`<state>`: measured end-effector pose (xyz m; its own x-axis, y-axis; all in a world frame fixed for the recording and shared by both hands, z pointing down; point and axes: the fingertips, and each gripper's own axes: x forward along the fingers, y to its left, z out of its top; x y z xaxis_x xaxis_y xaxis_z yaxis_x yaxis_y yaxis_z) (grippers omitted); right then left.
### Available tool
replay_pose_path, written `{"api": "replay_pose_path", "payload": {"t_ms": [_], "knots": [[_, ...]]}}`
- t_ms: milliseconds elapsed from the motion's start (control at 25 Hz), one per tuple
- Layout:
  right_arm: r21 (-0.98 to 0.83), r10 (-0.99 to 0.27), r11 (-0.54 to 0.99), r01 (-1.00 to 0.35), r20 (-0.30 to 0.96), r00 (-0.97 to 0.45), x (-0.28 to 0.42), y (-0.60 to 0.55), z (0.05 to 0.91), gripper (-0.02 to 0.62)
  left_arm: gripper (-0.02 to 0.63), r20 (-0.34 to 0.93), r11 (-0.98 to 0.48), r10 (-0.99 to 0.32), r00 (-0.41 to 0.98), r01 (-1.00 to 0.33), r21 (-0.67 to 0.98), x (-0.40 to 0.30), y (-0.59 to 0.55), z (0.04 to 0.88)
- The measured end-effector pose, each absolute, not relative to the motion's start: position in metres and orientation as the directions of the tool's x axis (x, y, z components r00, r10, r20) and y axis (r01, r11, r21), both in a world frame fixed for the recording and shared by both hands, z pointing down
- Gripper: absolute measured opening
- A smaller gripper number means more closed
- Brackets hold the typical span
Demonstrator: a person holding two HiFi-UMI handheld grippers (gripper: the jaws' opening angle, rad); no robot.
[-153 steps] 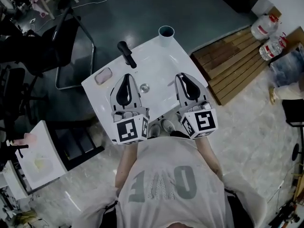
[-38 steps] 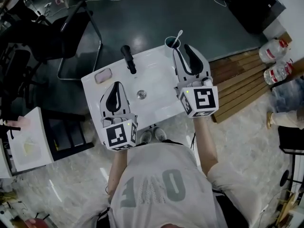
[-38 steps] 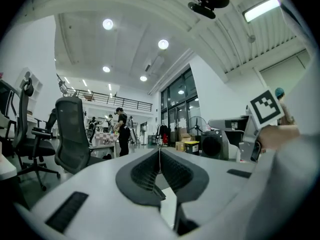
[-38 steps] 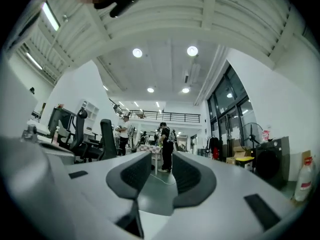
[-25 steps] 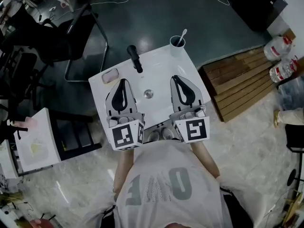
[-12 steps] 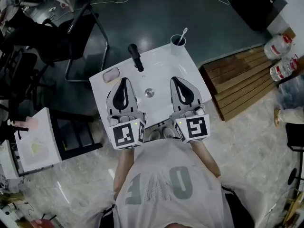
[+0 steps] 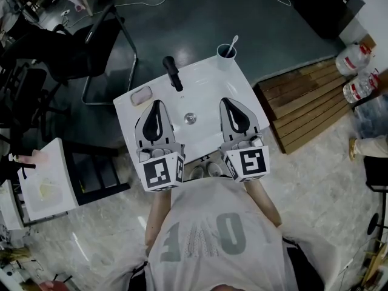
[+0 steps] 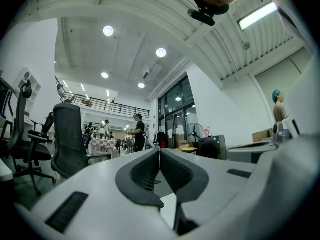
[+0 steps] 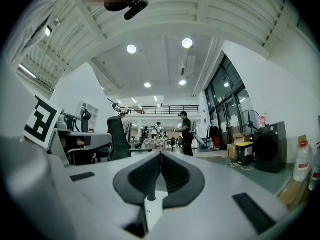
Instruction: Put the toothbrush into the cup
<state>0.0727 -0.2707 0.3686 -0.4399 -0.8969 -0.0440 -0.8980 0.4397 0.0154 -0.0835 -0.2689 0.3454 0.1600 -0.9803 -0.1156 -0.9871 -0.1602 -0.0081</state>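
Observation:
In the head view a pale cup (image 7: 227, 54) stands at the far right corner of the white washbasin top (image 7: 209, 83), with a white toothbrush (image 7: 233, 43) leaning out of it. My right gripper (image 7: 233, 103) hovers over the basin's near right side, well short of the cup, jaws shut and empty. My left gripper (image 7: 157, 105) hangs over the near left side, also shut with nothing in it. In both gripper views the dark pads (image 8: 160, 170) (image 9: 161, 172) meet at their tips, and the cup and toothbrush do not appear.
A black faucet (image 7: 173, 73) rises at the basin's back, a drain (image 7: 190, 119) lies in its middle, and a pink soap dish (image 7: 141, 95) sits at the left. A black chair (image 7: 91, 53) stands far left, wooden pallets (image 7: 303, 99) and water jugs (image 7: 356, 56) to the right.
My right gripper drew back from the cup, leaving the toothbrush standing in it, and settled beside the left gripper. The left gripper stayed put.

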Motion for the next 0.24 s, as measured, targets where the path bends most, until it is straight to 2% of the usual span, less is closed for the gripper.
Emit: {"api": "replay_pose_path", "payload": {"t_ms": [240], "knots": [[0.013,-0.898,0.439,-0.899,-0.032,-0.439,0.0740,-0.2688,0.3741,0.032,0.028,-0.113,-0.154,-0.982,0.154,-0.988,-0.008,-0.0856,-0.2673,0.3492]]}}
